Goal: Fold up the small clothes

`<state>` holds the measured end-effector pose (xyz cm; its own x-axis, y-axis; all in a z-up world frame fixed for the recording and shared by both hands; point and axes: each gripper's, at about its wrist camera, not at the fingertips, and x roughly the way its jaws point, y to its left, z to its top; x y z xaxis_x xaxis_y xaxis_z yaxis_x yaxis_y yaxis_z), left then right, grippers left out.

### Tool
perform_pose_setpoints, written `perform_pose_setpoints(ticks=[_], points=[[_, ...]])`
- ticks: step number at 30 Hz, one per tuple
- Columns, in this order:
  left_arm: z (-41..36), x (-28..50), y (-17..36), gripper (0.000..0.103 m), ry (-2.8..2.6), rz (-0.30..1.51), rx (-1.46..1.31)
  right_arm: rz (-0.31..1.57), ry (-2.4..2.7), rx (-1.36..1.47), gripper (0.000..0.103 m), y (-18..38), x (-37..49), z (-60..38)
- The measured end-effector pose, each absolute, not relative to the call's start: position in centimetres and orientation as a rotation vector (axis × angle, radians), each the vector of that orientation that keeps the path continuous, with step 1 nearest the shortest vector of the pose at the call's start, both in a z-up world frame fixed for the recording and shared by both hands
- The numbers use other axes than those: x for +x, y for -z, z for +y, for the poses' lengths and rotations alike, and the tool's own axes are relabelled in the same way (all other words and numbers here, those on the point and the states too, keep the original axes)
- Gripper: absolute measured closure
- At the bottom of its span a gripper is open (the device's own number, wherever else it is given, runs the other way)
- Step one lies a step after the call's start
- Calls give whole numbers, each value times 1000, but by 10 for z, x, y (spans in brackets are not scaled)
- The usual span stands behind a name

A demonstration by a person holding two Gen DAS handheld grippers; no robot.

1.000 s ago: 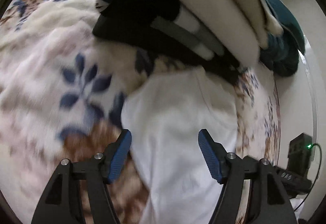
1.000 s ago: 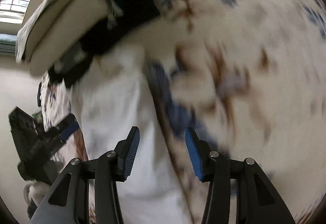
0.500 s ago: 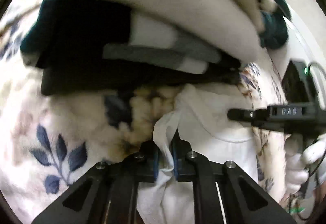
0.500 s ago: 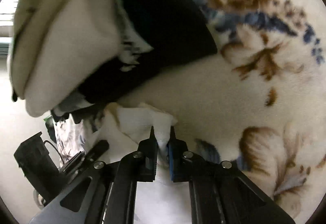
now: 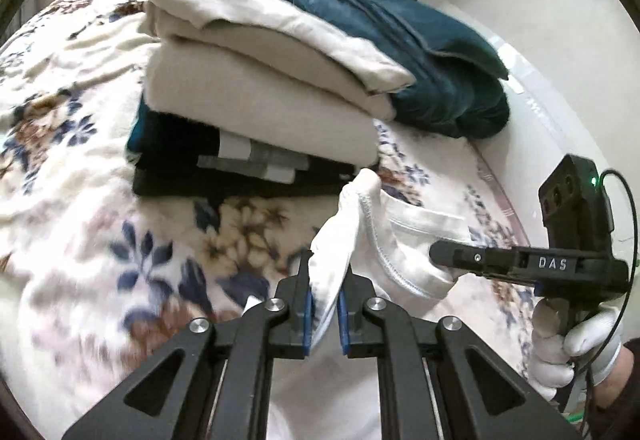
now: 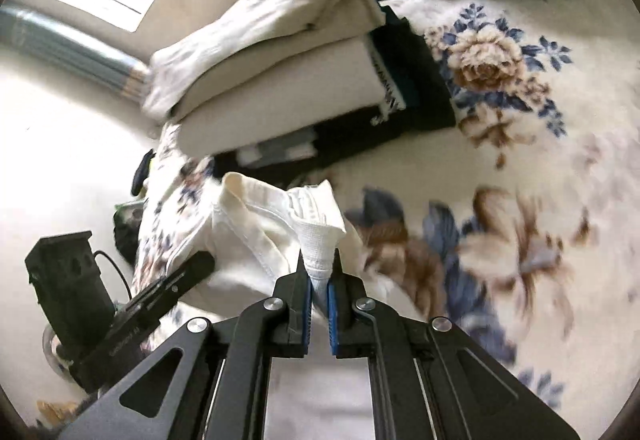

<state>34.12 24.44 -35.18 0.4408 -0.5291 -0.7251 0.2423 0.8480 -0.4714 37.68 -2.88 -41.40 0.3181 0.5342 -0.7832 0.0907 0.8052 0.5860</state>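
Left gripper: mine, pressed onto a bunched fold of the white garment; the jaws have just been closing, with that cloth between them.
Right gripper: also mine, pinching another corner of the same garment, its jaws likewise just closed on the cloth. From the left camera I see it side-on at the right, held by my gloved hand.
Bed: covered by a cream blanket with blue and brown flowers; everything lies on it.
Pile: folded clothes at the far side of the bed, cream pieces on top, a dark one with grey and white bars at the bottom.
Teal cloth: heaped just beside the pile, touching it.
Garment: between the two grippers, nearer me than the pile, its pinched corners raised off the blanket and its seamed edge sagging between them; the rest drops out of sight below.
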Motion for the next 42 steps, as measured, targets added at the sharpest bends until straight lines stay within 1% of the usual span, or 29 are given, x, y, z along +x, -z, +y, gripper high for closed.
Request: perform_pose_setpoints(ticks=[3,6,9,10,11,12,13,14,15,16,20,21,23,27,31,33,38,40,42], points=[[240,299,339,96,482,1014,-318,1223,-341,594,96,399,334,-33],[228,259,345,95,477,1068,-329,1250,-363,549,96,397,289,-30],[222,230,369,89,450,1202,-344,1351,-400,523,95,414,248,-22],[223,217,383,78,432,1272,-369,1390,-408,509,92,422,238,-20],[226,208,391,75,414,1315,-386,1432,-422,491,89,430,229,-18],[229,197,398,74,394,1346,-406,1489,-426,466,78,439,218,-16],[235,184,404,68,371,1380,-437,1539,-424,442,68,446,208,-15],[240,174,408,63,355,1403,-459,1559,-425,438,66,450,202,-16],[244,164,409,55,338,1421,-487,1581,-428,448,64,452,195,-19],[253,153,409,51,319,1431,-528,1590,-428,462,63,451,189,-24],[274,150,398,50,217,1416,-604,1554,-396,533,62,438,183,-45],[276,157,394,50,204,1400,-615,1526,-372,555,60,432,186,-50],[272,177,387,50,200,1357,-606,1492,-317,569,59,428,196,-52],[251,230,381,50,228,1292,-588,1420,-296,686,59,437,233,-39],[230,263,396,50,263,1312,-535,1472,-359,615,59,450,243,-4],[219,259,403,50,294,1348,-507,1537,-391,545,59,456,222,10],[196,200,430,50,319,1490,-359,1727,-418,422,59,478,156,22],[197,179,441,50,299,1534,-335,1755,-405,424,59,480,141,16],[200,167,440,50,293,1540,-316,1743,-387,461,59,475,137,6]])
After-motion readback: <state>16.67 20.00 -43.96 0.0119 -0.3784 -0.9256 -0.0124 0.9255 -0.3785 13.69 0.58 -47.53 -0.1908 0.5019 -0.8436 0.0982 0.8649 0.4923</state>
